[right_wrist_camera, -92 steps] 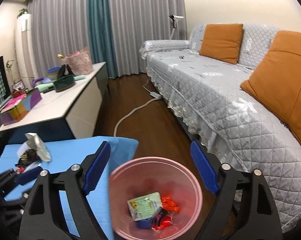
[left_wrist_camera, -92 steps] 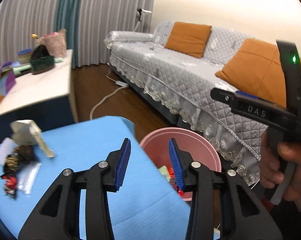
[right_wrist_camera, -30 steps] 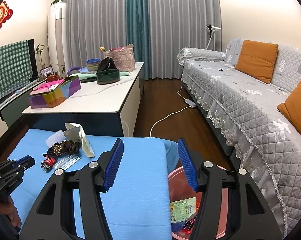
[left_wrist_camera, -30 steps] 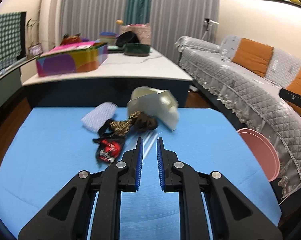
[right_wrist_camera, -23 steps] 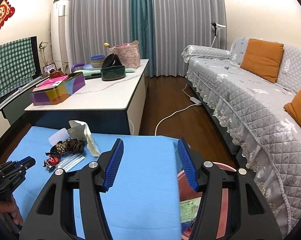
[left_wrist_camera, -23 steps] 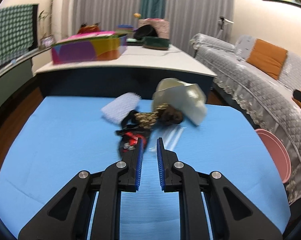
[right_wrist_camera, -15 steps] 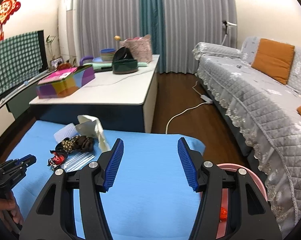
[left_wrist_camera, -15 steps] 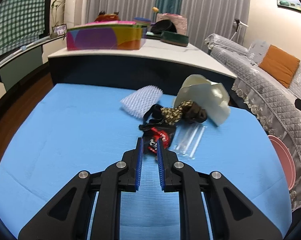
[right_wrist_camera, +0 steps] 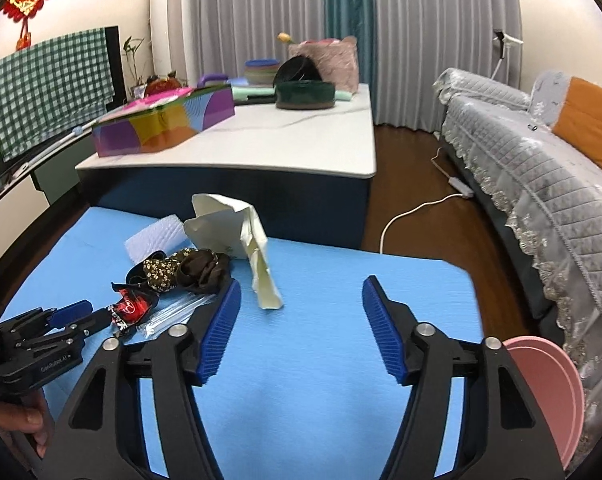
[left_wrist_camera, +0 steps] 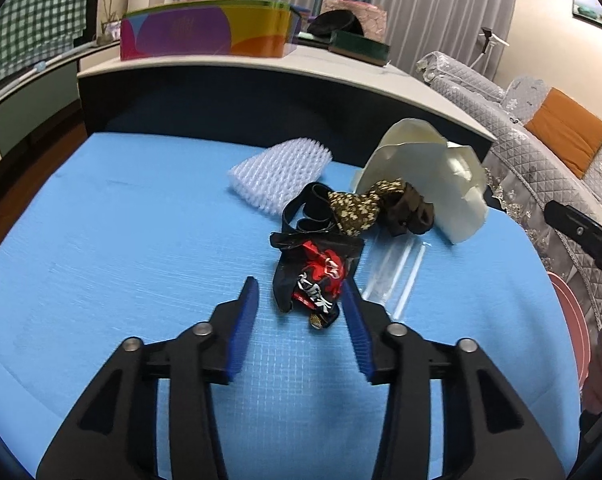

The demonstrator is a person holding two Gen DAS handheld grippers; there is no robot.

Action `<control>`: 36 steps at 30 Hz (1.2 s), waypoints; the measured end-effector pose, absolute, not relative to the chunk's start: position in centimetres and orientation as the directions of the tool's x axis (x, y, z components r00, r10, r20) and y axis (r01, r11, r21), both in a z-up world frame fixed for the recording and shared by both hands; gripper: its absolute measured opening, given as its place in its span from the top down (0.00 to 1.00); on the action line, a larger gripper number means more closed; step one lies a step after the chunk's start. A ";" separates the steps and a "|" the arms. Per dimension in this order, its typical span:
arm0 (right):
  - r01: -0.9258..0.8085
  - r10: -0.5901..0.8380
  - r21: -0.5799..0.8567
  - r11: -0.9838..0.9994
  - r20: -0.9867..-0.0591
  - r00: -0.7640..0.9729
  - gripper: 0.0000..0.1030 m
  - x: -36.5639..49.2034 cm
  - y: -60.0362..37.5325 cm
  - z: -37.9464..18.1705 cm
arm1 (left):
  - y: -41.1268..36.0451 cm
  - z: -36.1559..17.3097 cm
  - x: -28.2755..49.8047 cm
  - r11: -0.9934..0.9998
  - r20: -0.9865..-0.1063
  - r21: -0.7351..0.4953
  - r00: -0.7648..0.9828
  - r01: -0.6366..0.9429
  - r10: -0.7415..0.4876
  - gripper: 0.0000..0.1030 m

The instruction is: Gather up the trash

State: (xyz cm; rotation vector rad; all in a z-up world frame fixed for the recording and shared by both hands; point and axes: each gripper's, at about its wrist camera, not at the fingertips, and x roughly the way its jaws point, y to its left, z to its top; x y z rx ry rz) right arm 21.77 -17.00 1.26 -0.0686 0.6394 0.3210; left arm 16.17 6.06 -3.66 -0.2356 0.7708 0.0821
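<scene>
A pile of trash lies on the blue mat (left_wrist_camera: 121, 240). A red-and-black snack wrapper (left_wrist_camera: 317, 274) lies nearest, with its near end between the open fingers of my left gripper (left_wrist_camera: 299, 292). Behind it are a black strap (left_wrist_camera: 307, 210), a brown patterned cloth (left_wrist_camera: 377, 204), a clear plastic sleeve (left_wrist_camera: 393, 268), a white foam net (left_wrist_camera: 281, 168) and a cream paper bag (left_wrist_camera: 421, 168). My right gripper (right_wrist_camera: 301, 296) is open and empty above the mat, right of the pile (right_wrist_camera: 181, 272). The pink trash bin (right_wrist_camera: 549, 392) sits at the mat's right edge.
A white-topped low table (right_wrist_camera: 261, 136) stands behind the mat with a colourful box (right_wrist_camera: 161, 124) and bowls on it. A grey sofa (right_wrist_camera: 541, 152) with orange cushions runs along the right. A white cable (right_wrist_camera: 417, 208) lies on the wooden floor.
My left gripper has moved forward to the trash pile and opened its fingers around the near end of the snack wrapper. My right gripper has swung left, away from the bin.
</scene>
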 end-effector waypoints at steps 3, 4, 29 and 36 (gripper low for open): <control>-0.320 0.274 0.033 0.947 -0.608 0.746 0.34 23.0 -15.8 0.6 | 6.4 -4.4 16.8 0.966 -0.713 -0.192 0.701 -0.173 -0.016 0.55; -0.319 0.270 0.031 0.947 -0.612 0.743 0.34 23.4 -15.4 0.4 | 6.6 -4.5 17.1 0.964 -0.717 -0.197 0.697 -0.176 -0.020 0.55; -0.299 0.261 0.066 0.952 -0.687 0.678 0.97 26.7 -14.3 -1.3 | 5.4 -4.7 18.7 0.979 -0.744 -0.149 0.668 -0.136 -0.020 0.59; -0.290 0.240 0.039 0.956 -0.672 0.701 0.98 24.3 -15.6 0.4 | 6.3 -3.5 17.5 0.974 -0.727 -0.172 0.687 -0.148 -0.024 0.59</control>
